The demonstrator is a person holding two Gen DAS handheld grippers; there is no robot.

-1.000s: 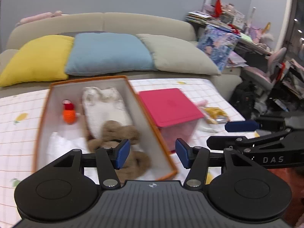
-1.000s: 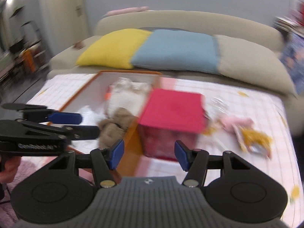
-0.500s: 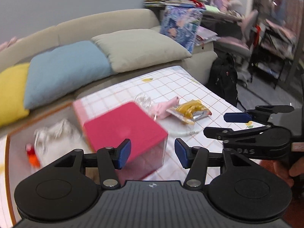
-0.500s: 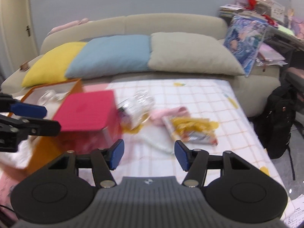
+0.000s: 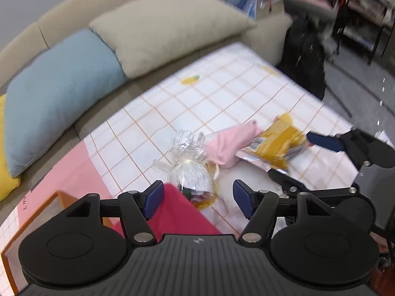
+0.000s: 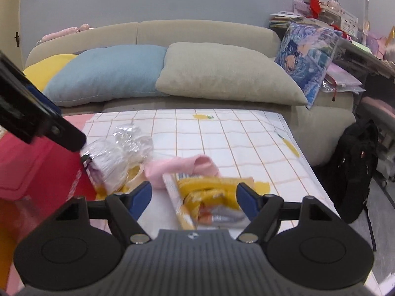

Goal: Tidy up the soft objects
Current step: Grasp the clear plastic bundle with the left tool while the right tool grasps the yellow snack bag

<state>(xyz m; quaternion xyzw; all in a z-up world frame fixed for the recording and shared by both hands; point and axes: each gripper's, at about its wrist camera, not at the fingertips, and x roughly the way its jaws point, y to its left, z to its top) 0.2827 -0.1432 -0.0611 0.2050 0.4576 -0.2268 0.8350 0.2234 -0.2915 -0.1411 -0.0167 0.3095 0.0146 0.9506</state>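
Only the left wrist view shows the orange box's [image 5: 49,206] corner; only the right shows the black backpack [image 6: 355,170] whole; one cellophane bundle [image 6: 116,162], one pink cloth [image 6: 182,170] and one yellow packet [image 6: 209,194] lie touching on the checked tablecloth [image 6: 246,143]; three cushions; left gripper [image 5: 197,197] and right gripper [image 6: 195,197] are both opening, gripping nothing.

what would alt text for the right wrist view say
The right gripper, jaws opening and empty, hangs over a yellow snack packet on a checked tablecloth. A pink cloth and clear wrapped bundle lie behind, pillows beyond.
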